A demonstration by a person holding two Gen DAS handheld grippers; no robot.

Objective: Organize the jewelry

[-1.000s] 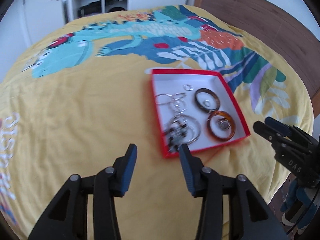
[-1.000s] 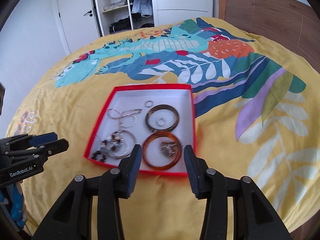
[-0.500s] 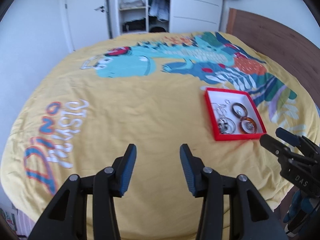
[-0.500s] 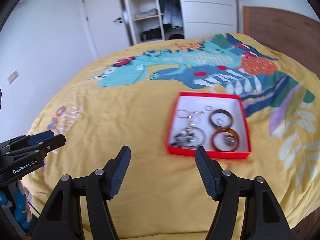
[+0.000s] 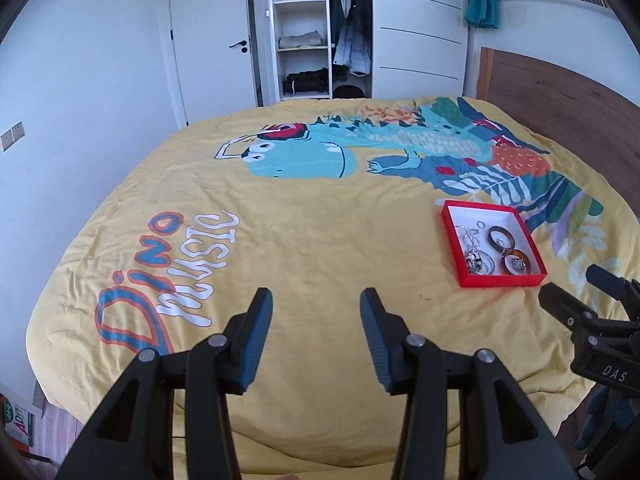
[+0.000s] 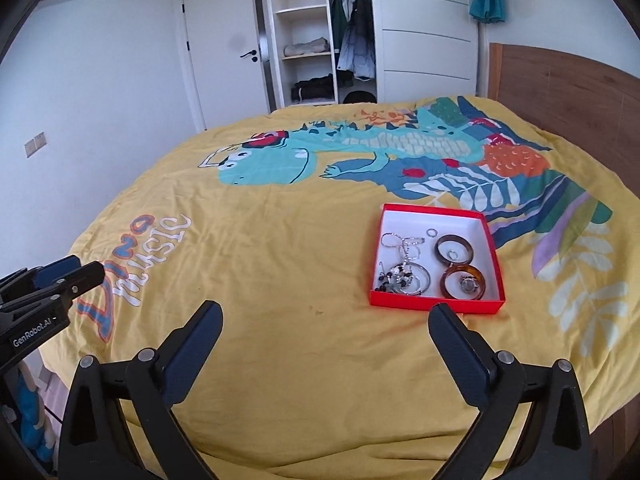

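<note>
A shallow red box point(image 6: 436, 305) with a white inside lies on the yellow bedspread; it also shows in the left wrist view point(image 5: 502, 280). In it lie a dark bangle point(image 6: 453, 246), an amber bangle point(image 6: 463, 296), a silver hoop with dark beads point(image 6: 406, 279), a silver chain point(image 6: 402, 242) and small rings. My left gripper point(image 5: 316, 304) is open and empty, well back and left of the box. My right gripper point(image 6: 325, 318) is wide open and empty, just short of the box's near edge.
The bed point(image 6: 280, 264) carries a dinosaur print and "Dino music" lettering. A wooden headboard point(image 6: 560, 92) stands at the right. An open wardrobe point(image 6: 320, 40) and a white door point(image 6: 224, 56) are behind the bed. The bed's near edge drops to the floor at the lower left.
Both grippers have pulled back and up from the box, which now looks smaller and farther. The right jaws have opened wider. The jewelry in the box has not moved.
</note>
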